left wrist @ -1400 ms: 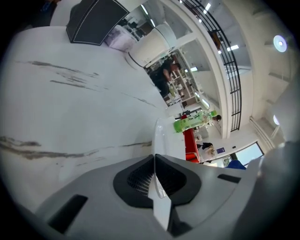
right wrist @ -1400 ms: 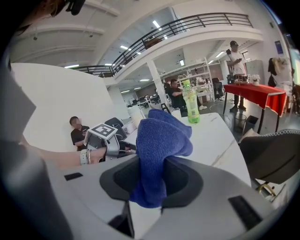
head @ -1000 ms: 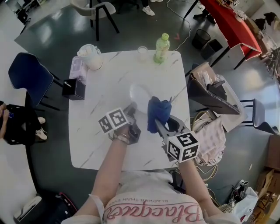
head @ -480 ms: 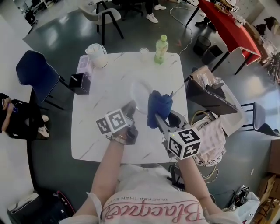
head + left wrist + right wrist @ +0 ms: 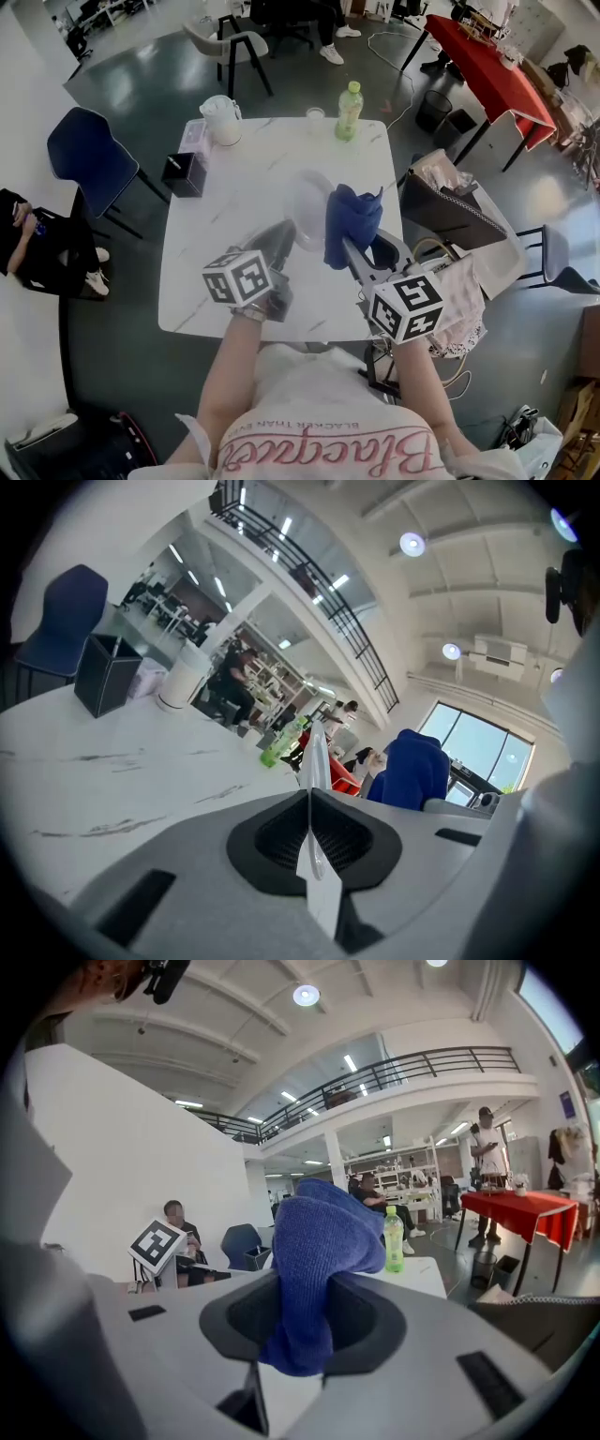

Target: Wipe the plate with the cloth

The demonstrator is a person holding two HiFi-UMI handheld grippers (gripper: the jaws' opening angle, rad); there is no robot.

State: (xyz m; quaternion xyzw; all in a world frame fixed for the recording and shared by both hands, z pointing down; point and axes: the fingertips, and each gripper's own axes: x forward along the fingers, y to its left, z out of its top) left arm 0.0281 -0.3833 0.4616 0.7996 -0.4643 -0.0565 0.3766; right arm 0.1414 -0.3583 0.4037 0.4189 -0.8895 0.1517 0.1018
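Both pieces are in hand and all the wiping seems left: left gripper point(image 5: 284, 236) pinches the plate point(image 5: 307, 199) by its rim above the table point(image 5: 202, 272), and right gripper point(image 5: 354, 255) clamps the cloth point(image 5: 352, 217) at its 3 o'clock.

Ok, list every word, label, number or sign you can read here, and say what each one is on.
"Blacquer": large script on the person's shirt, upside down in the head view.
"BLACKER THAN EVE": small capitals beside it on the same shirt; the end is not legible.
Green bottle: the label is too small to read.
Marker cubes: coded black-and-white squares, no letters or numbers.
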